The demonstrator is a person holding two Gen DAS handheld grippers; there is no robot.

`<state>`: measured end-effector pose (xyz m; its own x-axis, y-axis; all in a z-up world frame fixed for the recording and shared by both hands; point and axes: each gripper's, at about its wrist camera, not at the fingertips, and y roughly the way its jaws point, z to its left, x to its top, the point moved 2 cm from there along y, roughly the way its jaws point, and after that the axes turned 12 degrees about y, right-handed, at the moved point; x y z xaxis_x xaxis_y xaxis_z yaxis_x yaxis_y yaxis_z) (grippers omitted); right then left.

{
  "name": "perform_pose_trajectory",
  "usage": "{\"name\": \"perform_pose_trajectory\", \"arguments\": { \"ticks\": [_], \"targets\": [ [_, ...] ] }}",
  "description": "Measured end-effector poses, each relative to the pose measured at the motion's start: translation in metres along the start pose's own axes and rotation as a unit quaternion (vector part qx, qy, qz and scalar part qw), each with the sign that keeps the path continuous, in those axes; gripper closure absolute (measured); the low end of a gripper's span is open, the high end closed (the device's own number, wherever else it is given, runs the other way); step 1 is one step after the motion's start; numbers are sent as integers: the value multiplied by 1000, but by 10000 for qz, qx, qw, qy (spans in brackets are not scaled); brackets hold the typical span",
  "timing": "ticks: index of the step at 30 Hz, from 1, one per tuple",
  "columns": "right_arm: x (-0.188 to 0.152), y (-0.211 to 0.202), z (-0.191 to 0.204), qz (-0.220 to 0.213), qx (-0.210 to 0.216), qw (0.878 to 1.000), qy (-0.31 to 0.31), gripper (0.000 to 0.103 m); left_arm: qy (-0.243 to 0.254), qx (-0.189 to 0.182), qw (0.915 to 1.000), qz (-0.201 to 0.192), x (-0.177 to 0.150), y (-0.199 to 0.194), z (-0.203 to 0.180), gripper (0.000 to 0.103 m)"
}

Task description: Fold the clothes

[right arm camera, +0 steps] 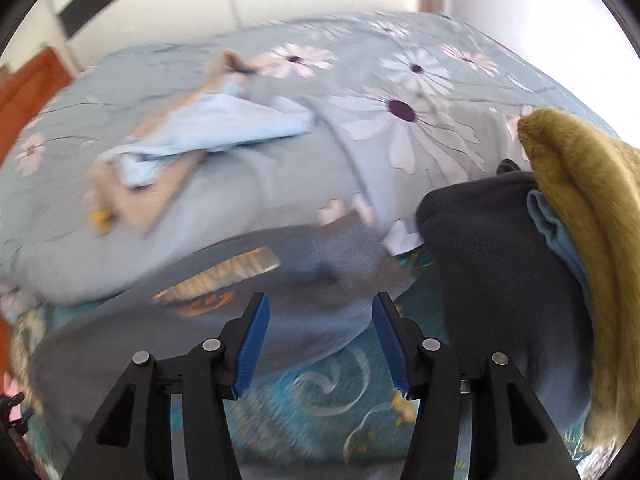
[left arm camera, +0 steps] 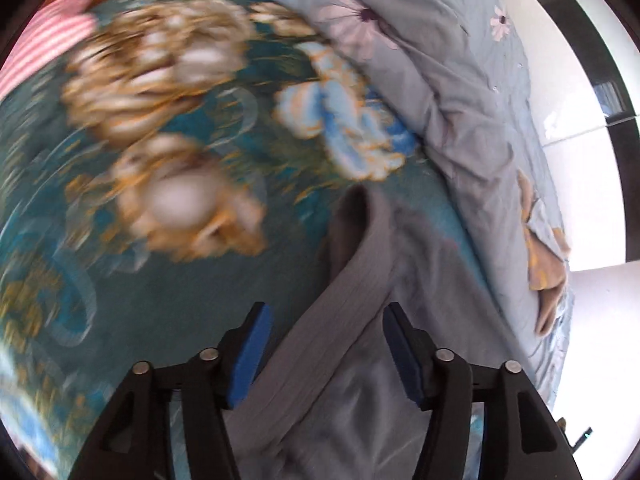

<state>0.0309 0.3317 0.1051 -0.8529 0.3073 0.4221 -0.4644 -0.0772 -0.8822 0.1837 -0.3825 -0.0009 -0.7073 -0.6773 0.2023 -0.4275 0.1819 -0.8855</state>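
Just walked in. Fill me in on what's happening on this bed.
A person with a gripper in each hand is folding clothes on a bed with a teal floral sheet. Both the left gripper and the right gripper are open, poised over a grey garment spread on the sheet; neither has closed on it. A pile of dark, blue and mustard clothes sits to the right, and a light blue and tan piece lies on the daisy-print duvet.

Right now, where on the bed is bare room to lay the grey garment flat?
The teal sheet lies bare left of the grey garment, up to the striped cloth. A smaller bare strip shows below the garment's hem. It is crowded toward the daisy quilt and the dark and mustard pile.
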Motion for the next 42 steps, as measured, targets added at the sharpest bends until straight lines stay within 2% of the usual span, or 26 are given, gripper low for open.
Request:
{"name": "perform_pose_trajectory", "arguments": {
  "ticks": [2,5,9,12,13,16,19,22,26,28,30,31,32,33,35,36,37,40,42],
  "targets": [
    [-18,-15,2,61,211,9997,-113,48,-121,136,9998,42,-27,-4,10,40],
    [-57,-34,-14,335,226,9991,-145,48,-455,154,9985,255,-66,6,27,40],
    [-110,-56,-53,615,177,9979,52,48,-866,-167,9958,257,-96,13,38,39],
    [-139,-59,-97,735,-85,9957,559,48,-1021,-269,9942,203,-110,16,38,40],
    [-146,-59,-113,767,-43,9931,882,48,-1079,-258,9937,150,-114,13,38,40],
    [-163,-56,-157,915,165,9781,1863,48,-1285,-348,9911,20,-126,7,40,40],
    [-177,-41,-189,1106,721,9476,2908,48,-1586,-616,9853,-145,-138,0,45,40],
    [-182,-24,-200,1202,1143,9230,3473,48,-1817,-950,9784,-268,-150,-6,48,39],
    [-187,-3,-202,1342,1311,8998,3939,48,-1762,-1043,9784,-295,-159,-7,46,37],
    [-189,3,-199,1353,1399,8927,4064,48,-1765,-1148,9773,-240,-163,-2,46,37],
    [-189,7,-195,1345,1463,8880,4147,59,-1744,-1187,9774,-156,-165,3,44,37],
    [-188,7,-193,1331,1482,8869,4169,76,-1762,-1150,9775,-136,-165,6,43,39],
    [-186,6,-191,1293,1472,8873,4175,83,-1795,-1157,9767,-186,-164,8,42,39],
    [-184,5,-188,1254,1465,8878,4180,85,-1811,-1188,9760,-233,-164,8,41,39],
    [-177,-1,-183,1116,1548,8909,4122,91,-1852,-1283,9737,-336,-163,8,38,51],
    [-171,-7,-179,1019,1570,8950,4048,91,-1841,-1229,9746,-337,-162,7,37,74],
    [-165,-12,-176,946,1576,8993,3969,92,-1830,-1174,9755,-337,-161,6,35,92],
    [-144,-34,-166,653,1609,9118,3721,94,-1729,-1187,9759,-595,-156,-11,26,95],
    [-134,-52,-162,380,1741,9145,3633,97,-1671,-1432,9714,-894,-149,-35,19,95]
  ]
}}
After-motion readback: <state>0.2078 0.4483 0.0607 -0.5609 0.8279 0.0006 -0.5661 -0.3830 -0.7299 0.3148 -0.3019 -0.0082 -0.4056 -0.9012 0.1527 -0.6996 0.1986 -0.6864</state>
